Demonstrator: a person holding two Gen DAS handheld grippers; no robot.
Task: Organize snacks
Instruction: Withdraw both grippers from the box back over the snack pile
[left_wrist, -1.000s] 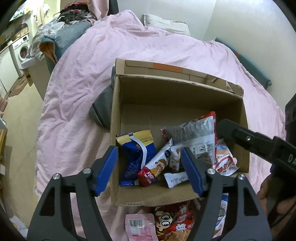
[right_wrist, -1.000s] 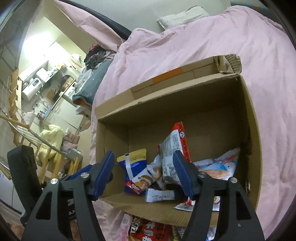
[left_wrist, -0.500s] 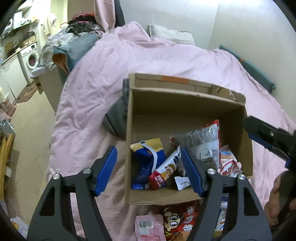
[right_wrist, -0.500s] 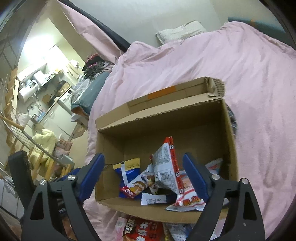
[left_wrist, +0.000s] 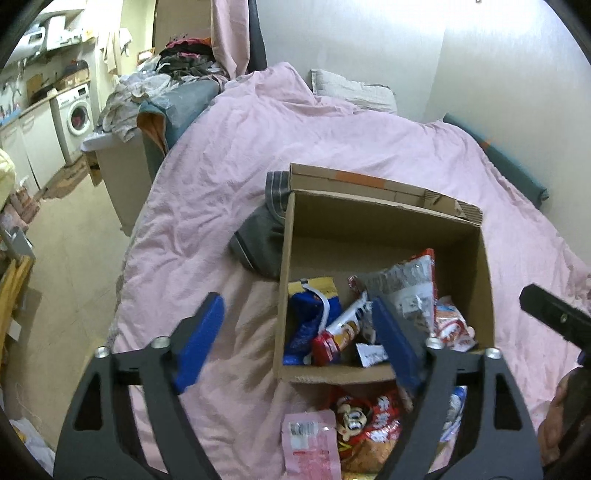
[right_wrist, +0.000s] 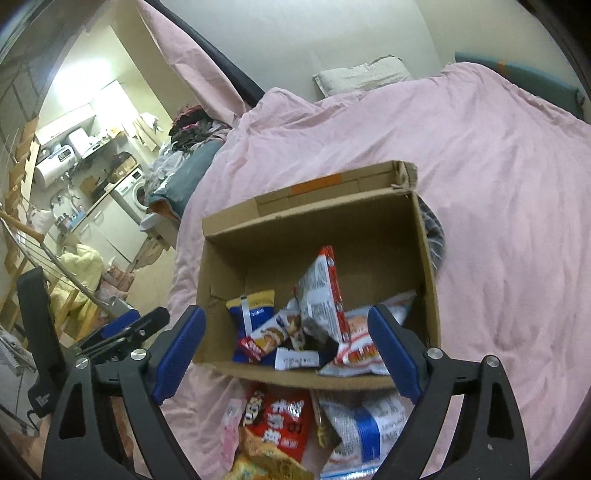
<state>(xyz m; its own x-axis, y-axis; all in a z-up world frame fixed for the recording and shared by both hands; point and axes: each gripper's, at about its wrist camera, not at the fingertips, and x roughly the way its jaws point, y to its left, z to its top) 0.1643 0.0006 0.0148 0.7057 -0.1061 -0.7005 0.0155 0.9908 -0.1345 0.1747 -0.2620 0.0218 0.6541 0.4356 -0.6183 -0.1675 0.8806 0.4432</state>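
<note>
open cardboard box (left_wrist: 384, 221) sits on the pink bedspread (left_wrist: 258, 147). inside, at its near end: a blue-and-yellow packet (left_wrist: 314, 314), a grey-and-red bag (left_wrist: 410, 284) leaning upright, other small snack packets. more snack packets (right_wrist: 280, 417) lie on the bedspread just outside the near wall. left gripper (left_wrist: 299, 343) and right gripper (right_wrist: 288, 350) both released, jaws just widened, nothing between the pads.

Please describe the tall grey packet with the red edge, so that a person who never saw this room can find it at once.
Find the open cardboard box on the pink blanket. Inside it, several snack packets lie in a heap against the near wall. The grey packet with the red edge stands almost upright in the middle, the tallest there, while the blue and yellow bag beside it is lower.
</note>
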